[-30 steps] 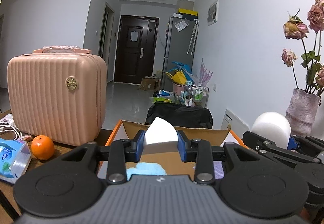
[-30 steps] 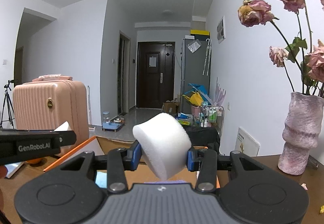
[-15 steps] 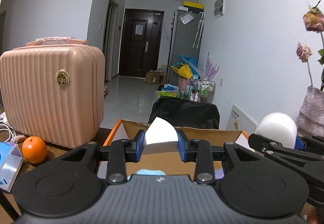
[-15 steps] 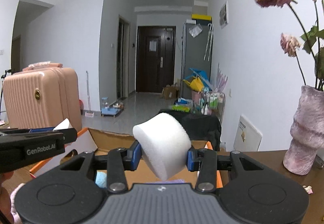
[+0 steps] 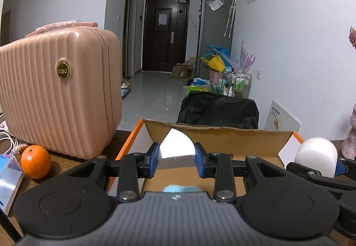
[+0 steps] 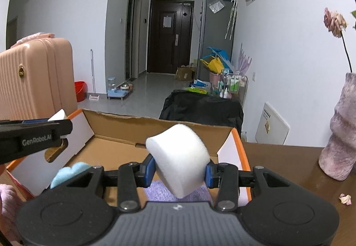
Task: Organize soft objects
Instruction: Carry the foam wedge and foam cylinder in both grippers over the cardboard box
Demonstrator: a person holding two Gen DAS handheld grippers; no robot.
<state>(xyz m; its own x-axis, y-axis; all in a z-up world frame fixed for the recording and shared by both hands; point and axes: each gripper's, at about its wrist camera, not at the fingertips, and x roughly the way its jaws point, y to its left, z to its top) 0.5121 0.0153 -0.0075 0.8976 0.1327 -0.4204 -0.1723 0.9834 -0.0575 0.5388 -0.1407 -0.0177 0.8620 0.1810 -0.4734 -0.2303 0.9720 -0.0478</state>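
My left gripper is shut on a white foam wedge and holds it over the near left part of an open orange cardboard box. My right gripper is shut on a round white sponge over the same box; that sponge also shows in the left wrist view. Inside the box lie a light blue soft piece and a purple cloth. The left gripper appears at the left of the right wrist view.
A pink ribbed suitcase stands left of the box, with an orange and a tissue pack in front of it. A pink vase with dried roses stands on the brown table at the right. A black chair back is behind the box.
Both grippers have moved forward and lower toward the box, each still holding its sponge. More of the box interior now shows in the right wrist view.
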